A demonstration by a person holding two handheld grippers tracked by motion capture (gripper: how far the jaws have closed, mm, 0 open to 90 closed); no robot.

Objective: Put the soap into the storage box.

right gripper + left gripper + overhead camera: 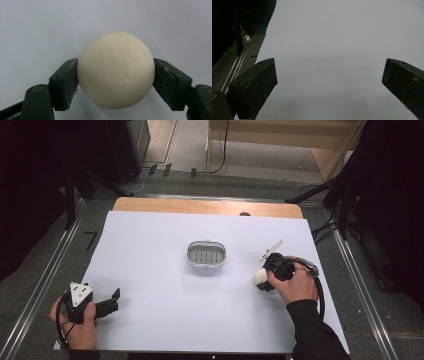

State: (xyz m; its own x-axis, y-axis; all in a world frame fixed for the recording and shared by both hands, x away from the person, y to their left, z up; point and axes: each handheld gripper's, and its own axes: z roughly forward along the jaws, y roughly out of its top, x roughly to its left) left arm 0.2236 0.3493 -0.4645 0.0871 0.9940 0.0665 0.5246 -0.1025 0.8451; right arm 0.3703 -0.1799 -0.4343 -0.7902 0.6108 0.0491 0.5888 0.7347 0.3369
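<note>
White ball (115, 70), smooth & cream-coloured, sits clamped between the two jaws of the right gripper (115, 82); each pad presses a side of it. In high view the ball (260, 278) is at the right part of the table, just left of the right hand (296, 285), w/ the right gripper (267, 276) pointing left toward table centre.

Container: a small oval dish (206, 253) w/ clear rim & grey slotted insert, mid-table, well apart from the ball. Nothing lying in it as far as I can tell.

A thin white stick-like item (270, 249) lies just beyond the right gripper; too small to identify.

Left gripper (111, 303) rests at near-left corner in the left hand (80, 325), grey three-cornered plate on top. Left gripper view: jaws spread wide, bare white sheet (332, 50) between them, gripping nothing. That view also gets the metal rail (237, 67) at the table's edge.

Right gripper view gives the ball's surface close up – faint scuffs, slight sheen; high view can't resolve those.

Surface: white sheet (160, 285) over a wooden tabletop (200, 206), wood strip showing at far edge. Room: grey carpet floor, dark curtains both sides, cables, light wooden furniture at back.
</note>
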